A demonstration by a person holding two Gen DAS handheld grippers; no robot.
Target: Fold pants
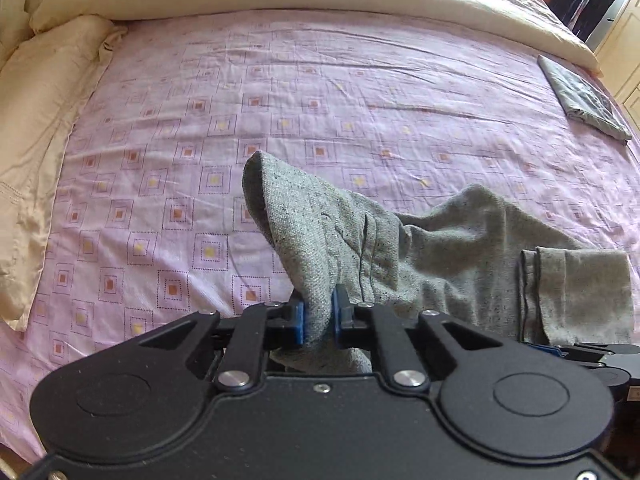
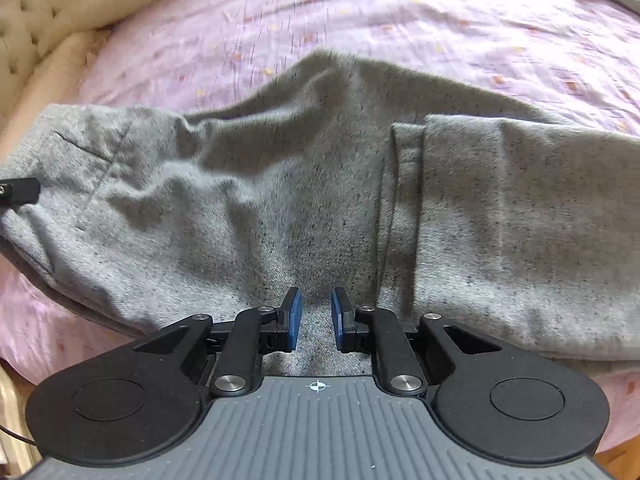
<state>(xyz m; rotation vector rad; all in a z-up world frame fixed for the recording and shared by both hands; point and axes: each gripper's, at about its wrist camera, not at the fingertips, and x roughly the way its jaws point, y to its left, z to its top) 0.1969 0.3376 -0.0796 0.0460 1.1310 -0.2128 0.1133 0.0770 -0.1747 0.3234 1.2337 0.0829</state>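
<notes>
Left tongs (image 1: 318, 316): you are pinching a bunched edge of the grey pants (image 1: 420, 248) between the blue pads (image 1: 298, 322), the cloth peaking up ahead of them.
Right tongs (image 2: 316, 318): you are nipping a ridge of the same pants (image 2: 280, 200), the jaws drawn close with fabric running between them.
Where the pants are: they are lying crumpled across the near side of the bed (image 1: 280, 92), on the pink patterned sheet, one leg end (image 1: 580, 288) doubled over at the right.
Handling: the knit is looking soft, light and limp, so it is likely sagging between your two grips; taking seams or hems is probably giving the surest hold.
Farther off: a folded grey cloth (image 1: 584, 100) is sitting well apart near the far corner, cream pillows (image 1: 36, 128) are lining the left side.
</notes>
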